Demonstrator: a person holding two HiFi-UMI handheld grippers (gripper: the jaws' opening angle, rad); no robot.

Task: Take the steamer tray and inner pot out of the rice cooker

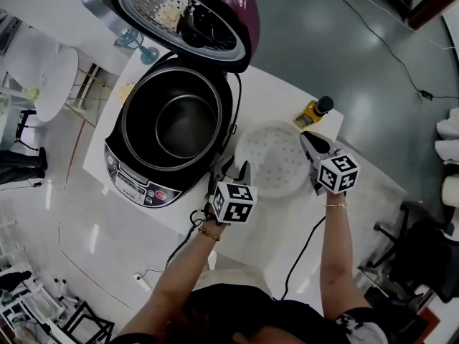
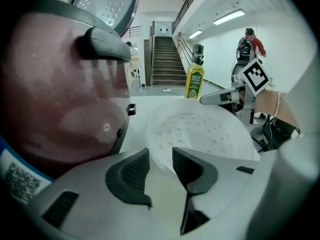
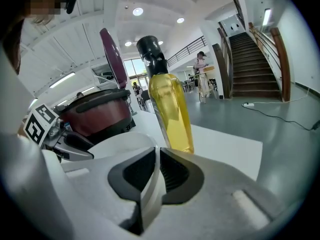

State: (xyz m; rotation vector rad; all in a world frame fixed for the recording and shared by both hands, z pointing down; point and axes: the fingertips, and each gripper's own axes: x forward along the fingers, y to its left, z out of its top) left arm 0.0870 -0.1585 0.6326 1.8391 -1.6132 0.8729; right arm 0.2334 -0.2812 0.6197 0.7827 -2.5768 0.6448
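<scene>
Head view: steamer tray [image 1: 272, 160] down on worktop [image 1: 276, 99] | right claw [image 3: 156, 159] pinching its rim | left claw [image 2: 160, 159] narrowly apart | next, likely: release, lift inner pot [image 1: 183, 124]

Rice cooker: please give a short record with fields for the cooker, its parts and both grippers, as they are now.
rice cooker: on the white table, lid open
inner pot: in the cooker, empty
steamer tray: out of the cooker, on or just above the table beside it
bottle: yellow, upright past the tray
left gripper: jaws apart, tray rim between them
right gripper: shut on the tray's opposite rim
</scene>
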